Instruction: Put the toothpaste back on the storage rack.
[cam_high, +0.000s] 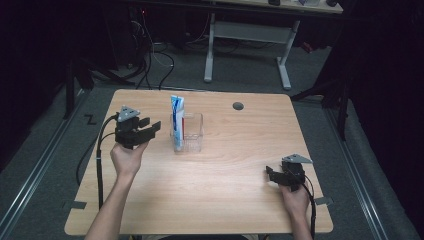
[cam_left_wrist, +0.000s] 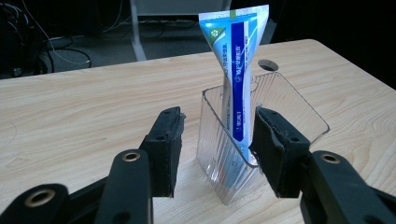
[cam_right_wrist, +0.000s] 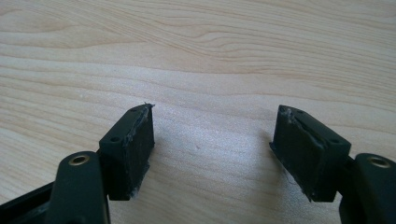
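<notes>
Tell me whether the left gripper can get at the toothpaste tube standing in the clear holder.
Probably yes. The left gripper, open, sits just beside the clear holder, and the toothpaste tube rises well above its rim with nothing in front. The holder's wall shields only the tube's lower part.

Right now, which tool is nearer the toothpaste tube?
Left. The left tool sits just left of the toothpaste tube, open; the right tool rests far off near the table's right front corner.

The wooden table (cam_high: 220, 175) is seen whole from above and behind the person, facing forward and down. The clear container (cam_left_wrist: 243, 140) with its toothpaste tube (cam_left_wrist: 236, 79) is viewed closely and low from the left gripper's camera and shared with the high view. Bare tabletop is faced closely by the right gripper's camera.
</notes>
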